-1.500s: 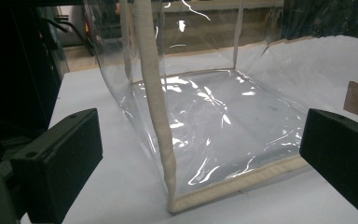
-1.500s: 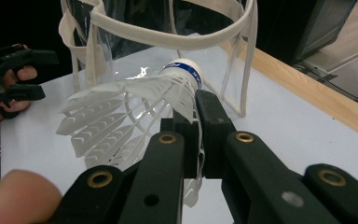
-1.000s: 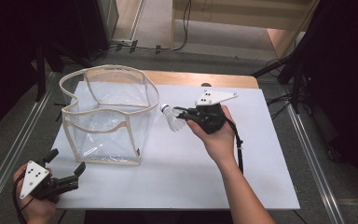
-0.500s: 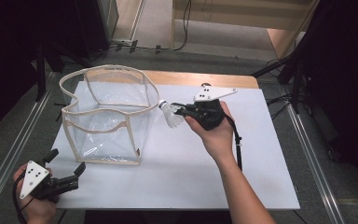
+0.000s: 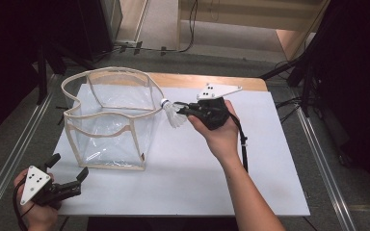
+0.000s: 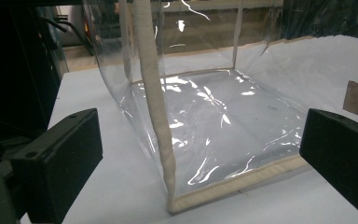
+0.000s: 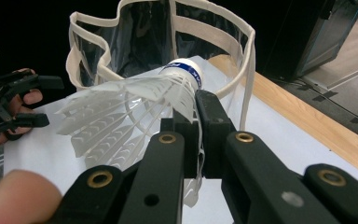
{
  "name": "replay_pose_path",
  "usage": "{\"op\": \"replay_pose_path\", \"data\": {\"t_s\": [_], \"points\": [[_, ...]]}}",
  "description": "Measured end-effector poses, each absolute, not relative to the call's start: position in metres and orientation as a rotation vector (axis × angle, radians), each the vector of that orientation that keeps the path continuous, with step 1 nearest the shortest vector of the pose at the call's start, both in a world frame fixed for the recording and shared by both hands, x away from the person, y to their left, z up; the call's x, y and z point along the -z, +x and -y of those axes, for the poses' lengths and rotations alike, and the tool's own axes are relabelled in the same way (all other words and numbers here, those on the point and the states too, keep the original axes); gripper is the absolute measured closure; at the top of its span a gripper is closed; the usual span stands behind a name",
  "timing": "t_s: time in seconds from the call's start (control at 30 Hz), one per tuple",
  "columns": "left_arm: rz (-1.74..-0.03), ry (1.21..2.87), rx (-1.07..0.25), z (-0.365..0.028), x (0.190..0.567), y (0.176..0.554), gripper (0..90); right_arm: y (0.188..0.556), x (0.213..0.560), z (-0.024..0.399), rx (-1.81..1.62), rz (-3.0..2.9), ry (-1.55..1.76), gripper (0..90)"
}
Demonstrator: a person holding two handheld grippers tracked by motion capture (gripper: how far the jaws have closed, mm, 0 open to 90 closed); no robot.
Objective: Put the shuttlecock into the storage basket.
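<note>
A white feathered shuttlecock (image 5: pixel 173 113) hangs beside the upper right corner of a clear plastic bag with cream trim (image 5: pixel 107 120). My right gripper (image 5: pixel 183 111) is shut on the shuttlecock's feathers just behind the cork; in the right gripper view the shuttlecock (image 7: pixel 135 109) lies across the jaws with its blue-banded cork toward the bag's rim (image 7: pixel 242 28). My left gripper (image 5: pixel 70 174) rests open at the table's near left corner. In the left gripper view its wide jaws face the bag's near corner seam (image 6: pixel 161 116) with nothing between them.
The bag stands open-topped on a white sheet (image 5: pixel 207 178) over a wooden table (image 5: pixel 207 81). Metal rails (image 5: pixel 325 159) run along both sides. Dark stands and cables (image 5: pixel 130 48) lie on the floor behind the table.
The right gripper has carried the shuttlecock a little left and up, closer to the bag's rim. The left gripper has stayed in place.
</note>
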State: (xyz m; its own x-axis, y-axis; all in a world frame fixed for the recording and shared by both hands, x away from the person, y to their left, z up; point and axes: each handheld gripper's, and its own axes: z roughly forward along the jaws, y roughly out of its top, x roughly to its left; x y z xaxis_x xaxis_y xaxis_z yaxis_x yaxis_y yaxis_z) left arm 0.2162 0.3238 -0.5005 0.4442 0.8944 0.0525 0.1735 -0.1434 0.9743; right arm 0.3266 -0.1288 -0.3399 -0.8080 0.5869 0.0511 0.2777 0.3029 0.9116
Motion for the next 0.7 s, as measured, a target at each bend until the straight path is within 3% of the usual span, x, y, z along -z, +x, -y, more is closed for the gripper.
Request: {"op": "replay_pose_path", "data": {"t_s": [0.7], "points": [[-0.952,1.611,-0.828,-0.324,0.500,0.216,0.0,0.338,0.329,0.115,-1.502,-2.293,0.755,85.6]]}}
